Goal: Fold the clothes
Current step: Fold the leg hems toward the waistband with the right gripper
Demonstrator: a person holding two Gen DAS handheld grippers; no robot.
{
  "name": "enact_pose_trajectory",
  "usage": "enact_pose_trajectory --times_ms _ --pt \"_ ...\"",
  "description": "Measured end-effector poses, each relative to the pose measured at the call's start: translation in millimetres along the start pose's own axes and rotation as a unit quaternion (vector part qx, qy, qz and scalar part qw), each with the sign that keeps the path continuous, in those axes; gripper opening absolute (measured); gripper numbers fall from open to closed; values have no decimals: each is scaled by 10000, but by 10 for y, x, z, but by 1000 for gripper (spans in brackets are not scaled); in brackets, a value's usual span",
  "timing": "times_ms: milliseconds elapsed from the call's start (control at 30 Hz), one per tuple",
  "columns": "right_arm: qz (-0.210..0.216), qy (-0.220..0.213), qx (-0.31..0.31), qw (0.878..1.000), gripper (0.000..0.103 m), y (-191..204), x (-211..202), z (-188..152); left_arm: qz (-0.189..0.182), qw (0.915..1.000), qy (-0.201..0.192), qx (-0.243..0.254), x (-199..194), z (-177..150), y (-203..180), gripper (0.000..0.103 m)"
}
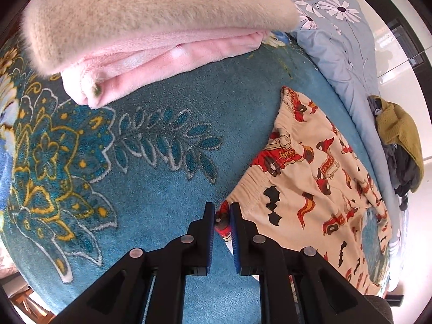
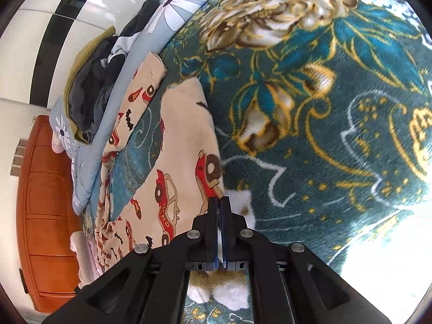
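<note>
Cream trousers printed with red cars and black bats (image 1: 318,170) lie spread on a teal floral blanket (image 1: 151,162). In the left wrist view my left gripper (image 1: 223,217) is shut on the waistband corner of the trousers, cloth pinched between its blue pads. In the right wrist view the trousers (image 2: 178,162) stretch away to the upper left, and my right gripper (image 2: 219,202) is shut on the corner of one leg hem. The other leg (image 2: 127,108) lies further left.
A folded pink fleece under a beige furry garment (image 1: 151,27) sits at the far side. A blue daisy-print quilt (image 1: 348,62) borders the blanket, with a heap of mustard and dark clothes (image 1: 399,140) on it. An orange wooden cabinet (image 2: 46,210) stands beside the bed.
</note>
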State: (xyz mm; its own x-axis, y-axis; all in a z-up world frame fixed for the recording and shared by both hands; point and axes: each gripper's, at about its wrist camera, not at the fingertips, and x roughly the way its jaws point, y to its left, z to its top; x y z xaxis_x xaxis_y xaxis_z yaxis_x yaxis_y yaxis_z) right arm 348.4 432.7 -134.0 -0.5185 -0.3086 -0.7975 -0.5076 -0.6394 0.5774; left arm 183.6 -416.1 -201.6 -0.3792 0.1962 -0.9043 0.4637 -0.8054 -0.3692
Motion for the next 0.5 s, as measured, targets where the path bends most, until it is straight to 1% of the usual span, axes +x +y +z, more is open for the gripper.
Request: enact_pose_trajectory --times_ms 33,67,100,133,200,267,333,367,400,433,467,500 --pt "-115 -160 -52 9998 3 0 -57 86 195 9998 -70 45 -39 18 -11 16" --pt "-230 -320 -104 9992 5 0 -113 173 380 9991 -135 91 -79 37 -23 17" --pt "-258 -428 -131 9987 7 15 -127 279 507 9984 -180 149 -124 64 -49 17" --pt "-208 -494 -140 9985 7 58 -99 394 618 9975 -263 210 -185 93 -104 17" --pt "59 -509 -190 9985 7 221 41 622 838 9950 -432 333 -307 151 -222 18" --pt "311 -496 -247 9980 7 454 254 815 972 9923 -595 479 -446 210 -443 18" --pt "568 -416 -199 9973 7 680 516 989 931 9908 -760 628 -569 271 -766 21" --pt "650 -381 -142 9971 12 773 649 1071 835 9904 -855 690 -633 282 -962 26" --pt "707 -342 -54 9969 15 842 780 1152 693 9903 -921 774 -663 276 -1176 35" --pt "754 -315 66 9966 16 881 899 1230 549 9900 -969 869 -682 266 -1394 41" --pt "799 -294 192 9962 16 902 999 1291 396 9896 -934 1019 -648 235 -1629 49" --pt "780 -302 333 9959 16 901 1074 1331 248 9888 -890 1173 -606 198 -1859 52"
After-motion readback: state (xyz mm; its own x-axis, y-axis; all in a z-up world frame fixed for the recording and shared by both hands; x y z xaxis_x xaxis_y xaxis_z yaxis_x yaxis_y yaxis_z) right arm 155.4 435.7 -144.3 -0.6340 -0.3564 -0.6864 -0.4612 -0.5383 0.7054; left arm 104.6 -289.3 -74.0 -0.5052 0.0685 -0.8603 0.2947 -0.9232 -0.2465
